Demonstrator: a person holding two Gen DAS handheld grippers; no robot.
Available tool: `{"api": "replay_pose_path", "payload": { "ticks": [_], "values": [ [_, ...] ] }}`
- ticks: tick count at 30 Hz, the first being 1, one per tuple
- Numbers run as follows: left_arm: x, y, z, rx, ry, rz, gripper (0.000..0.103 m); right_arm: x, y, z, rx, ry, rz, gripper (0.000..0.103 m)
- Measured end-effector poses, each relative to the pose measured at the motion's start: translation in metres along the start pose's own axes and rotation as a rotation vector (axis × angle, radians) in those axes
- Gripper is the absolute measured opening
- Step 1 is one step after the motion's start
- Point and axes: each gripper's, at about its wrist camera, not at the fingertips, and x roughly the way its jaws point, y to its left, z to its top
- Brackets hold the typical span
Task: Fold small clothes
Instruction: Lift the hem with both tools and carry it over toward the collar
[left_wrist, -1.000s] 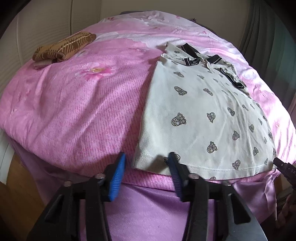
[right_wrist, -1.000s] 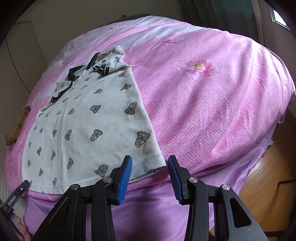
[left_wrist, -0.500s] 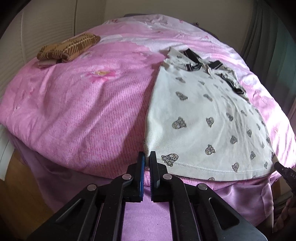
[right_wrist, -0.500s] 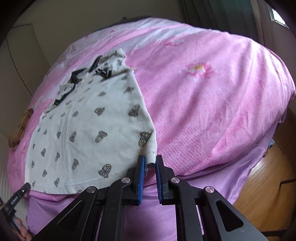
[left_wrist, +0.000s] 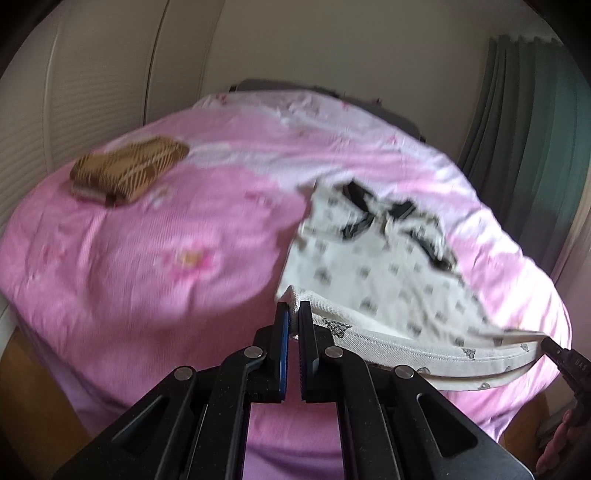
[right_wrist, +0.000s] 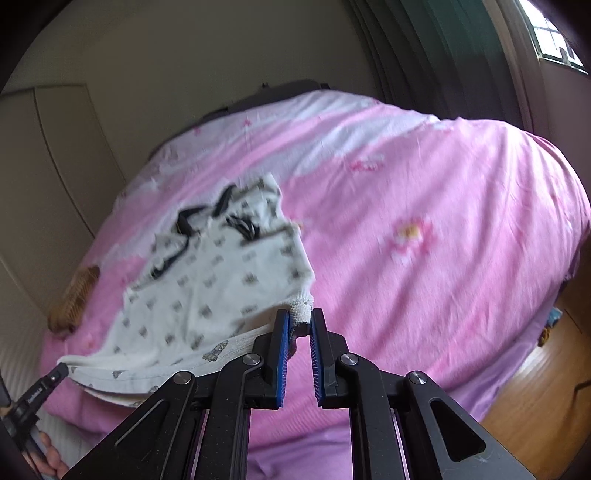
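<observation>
Two hem corners of a small white printed shirt (left_wrist: 376, 273) are seen raised off a pink bedspread (left_wrist: 155, 258), one clamped in each gripper, with the hem stretched in a shallow sag between them. The left gripper (left_wrist: 292, 314) is clenched on the near left corner, the cloth being pinched between its blue pads (left_wrist: 283, 332) right at the tips; the right gripper (right_wrist: 300, 321) is likewise closed on the near right corner, a bunched bit of hem being wedged between its fingers (right_wrist: 282, 343). The far part of the shirt, with its black-trimmed collar (left_wrist: 364, 216), is left lying on the bedspread (much of the picture is blurred). Plenty of open bedspread is shown to the left of the shirt in the left wrist view and to its right in the right wrist view. A folded brown patterned garment (left_wrist: 127, 171) is set at the far left, well apart from the shirt. The near edge of the bed falls away just below both grippers, and a wooden floor (right_wrist: 535, 387) is visible beyond the right side. A wall bounds the far side, and a green curtain (left_wrist: 535, 140) hangs at the far right.
</observation>
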Motion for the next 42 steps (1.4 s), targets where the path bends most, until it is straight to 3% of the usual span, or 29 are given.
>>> {"api": "replay_pose_path", "payload": {
  "ticks": [9, 15, 20, 28, 31, 42],
  "values": [
    [0.031, -0.017, 0.077, -0.052, -0.125, -0.033, 0.006, 0.025, 0.019, 0.074, 0.038, -0.101, 0.040, 0.012],
    [0.094, -0.029, 0.132, -0.094, -0.133, -0.044, 0.006, 0.084, 0.030, 0.127, 0.070, -0.127, 0.026, 0.012],
    [0.171, -0.035, 0.168, -0.121, -0.077, -0.038, 0.007, 0.152, 0.034, 0.161, 0.090, -0.087, 0.001, 0.012],
    [0.285, -0.033, 0.176, -0.121, 0.057, 0.017, 0.007, 0.265, 0.033, 0.177, 0.083, 0.035, -0.045, 0.012],
    [0.301, -0.034, 0.177, -0.109, 0.062, 0.026, 0.007, 0.292, 0.030, 0.176, 0.080, 0.050, -0.048, 0.012],
    [0.338, -0.029, 0.183, -0.092, 0.077, 0.057, 0.007, 0.325, 0.038, 0.184, 0.037, 0.055, -0.048, 0.012]
  ]
}}
